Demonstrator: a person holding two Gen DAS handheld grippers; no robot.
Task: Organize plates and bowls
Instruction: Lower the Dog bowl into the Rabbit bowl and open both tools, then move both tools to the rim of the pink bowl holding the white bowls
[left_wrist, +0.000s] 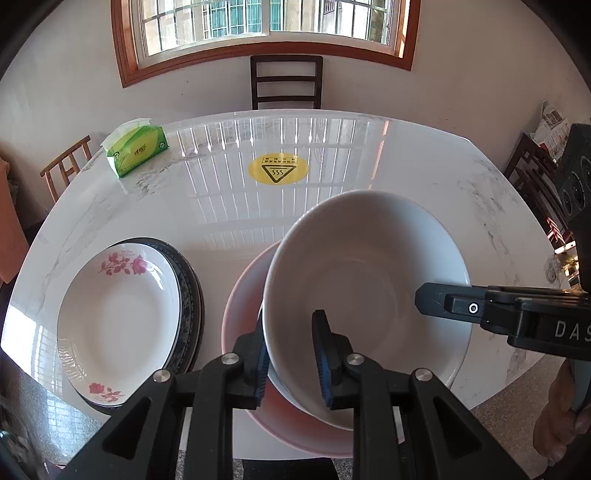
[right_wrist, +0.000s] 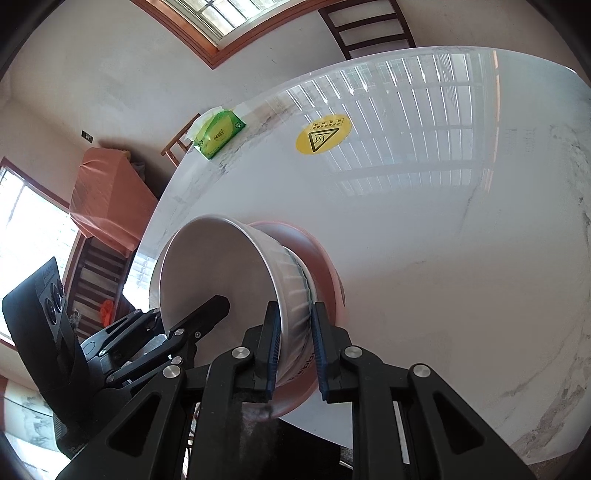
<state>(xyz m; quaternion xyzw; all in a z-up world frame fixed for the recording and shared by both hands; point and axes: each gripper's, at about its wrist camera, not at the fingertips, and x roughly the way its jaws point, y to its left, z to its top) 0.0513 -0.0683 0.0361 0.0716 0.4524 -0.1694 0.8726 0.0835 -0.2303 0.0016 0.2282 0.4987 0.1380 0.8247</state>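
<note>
Left side: tissue pack (left_wrist: 136, 148) far back-left, well apart from everything. Nearer me, rose plate (left_wrist: 118, 317) stacked on a dark-patterned plate (left_wrist: 190, 291) close to the near table edge, just beside the pink plate (left_wrist: 243, 314).

Centre: white bowl (left_wrist: 362, 288) tilted over the pink plate, low at the near side. My left gripper (left_wrist: 291, 358) straddles its near rim, one finger inside, one outside; jaws narrow, and whether the pads press on the rim I cannot tell. My right gripper (right_wrist: 293, 350) is clamped tight on the bowl's (right_wrist: 221, 273) ribbed right wall.

Behind the bowl: yellow heat sticker (left_wrist: 277, 168), flat, no obstacle. Dark chair (left_wrist: 286, 81) past the far edge.

Right: bare marble table (left_wrist: 461, 192) wide open to the far and right edges.
</note>
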